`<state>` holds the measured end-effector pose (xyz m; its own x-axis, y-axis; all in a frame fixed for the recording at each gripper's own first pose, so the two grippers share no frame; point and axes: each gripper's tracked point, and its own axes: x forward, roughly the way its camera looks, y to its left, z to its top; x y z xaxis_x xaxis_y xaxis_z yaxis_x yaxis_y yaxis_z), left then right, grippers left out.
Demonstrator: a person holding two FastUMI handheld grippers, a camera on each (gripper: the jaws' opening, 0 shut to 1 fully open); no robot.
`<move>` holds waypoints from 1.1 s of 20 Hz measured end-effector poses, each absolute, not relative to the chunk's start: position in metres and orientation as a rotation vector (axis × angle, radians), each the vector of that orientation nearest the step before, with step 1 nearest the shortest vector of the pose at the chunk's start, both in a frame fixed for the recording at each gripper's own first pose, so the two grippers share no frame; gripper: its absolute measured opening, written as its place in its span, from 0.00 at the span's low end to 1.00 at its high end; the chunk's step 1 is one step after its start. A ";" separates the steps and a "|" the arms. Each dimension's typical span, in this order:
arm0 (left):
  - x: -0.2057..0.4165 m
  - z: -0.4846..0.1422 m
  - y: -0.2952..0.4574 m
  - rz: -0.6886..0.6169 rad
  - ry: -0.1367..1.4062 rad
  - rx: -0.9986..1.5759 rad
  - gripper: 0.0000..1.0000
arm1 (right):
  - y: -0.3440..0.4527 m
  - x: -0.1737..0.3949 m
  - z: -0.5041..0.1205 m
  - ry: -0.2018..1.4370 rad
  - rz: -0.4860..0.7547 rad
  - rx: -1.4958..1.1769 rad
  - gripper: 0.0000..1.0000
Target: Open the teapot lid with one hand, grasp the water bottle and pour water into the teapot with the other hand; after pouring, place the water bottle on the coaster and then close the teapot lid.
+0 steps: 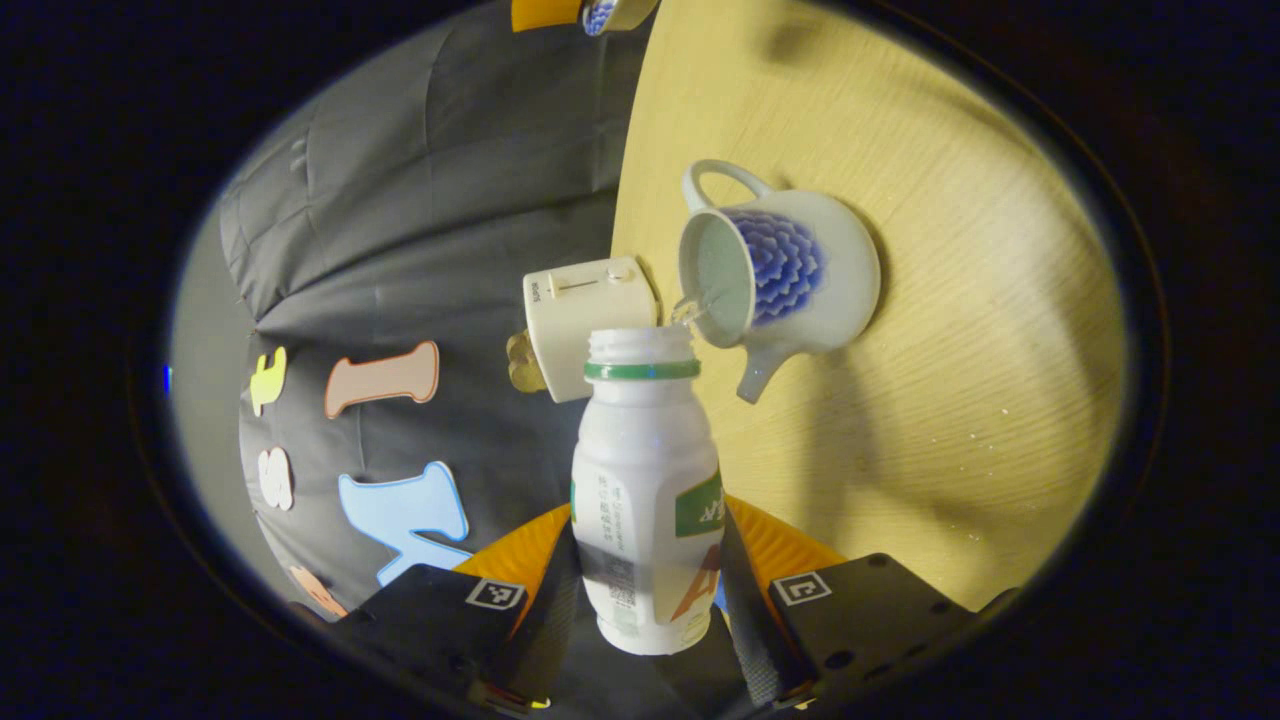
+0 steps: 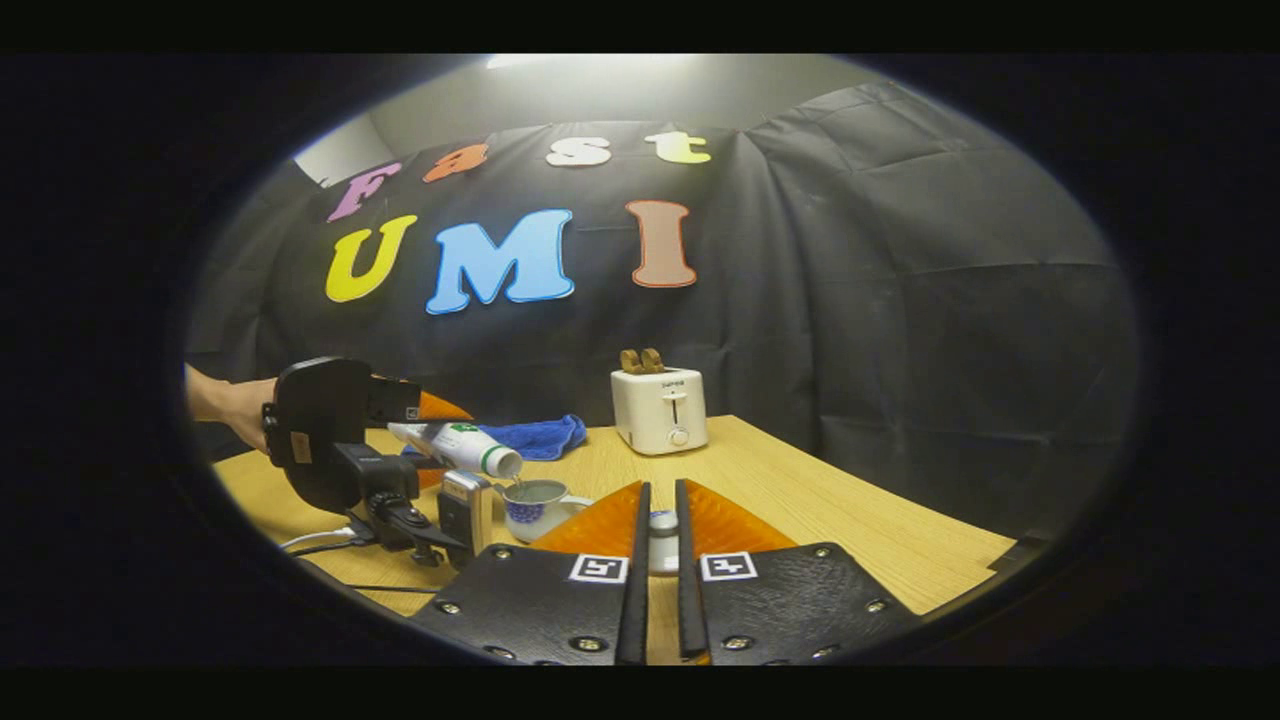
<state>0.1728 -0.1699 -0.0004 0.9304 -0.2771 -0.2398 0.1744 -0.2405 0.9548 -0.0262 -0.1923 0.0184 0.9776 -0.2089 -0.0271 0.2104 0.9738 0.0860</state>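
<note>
Black tool (image 2: 660, 560) plates bear screws and square markers.

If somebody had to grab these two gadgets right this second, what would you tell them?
Left gripper: shut on the water bottle, tipped over the open teapot, water running in.
Right gripper: shut on what looks like the teapot lid, held off the pot.
Done: lid off, bottle grasped, pouring under way.
Left: finish pouring, set the bottle on the coaster, close the lid.

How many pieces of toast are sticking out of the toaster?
2. Both pieces of toast stand side by side in the top of the toaster, at the back of the table by the black cloth. A third could be hidden inside.
</note>
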 end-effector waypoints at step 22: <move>0.172 0.026 -0.177 -0.376 -0.159 1.880 0.75 | -0.197 -0.029 0.021 0.013 -0.209 0.099 0.12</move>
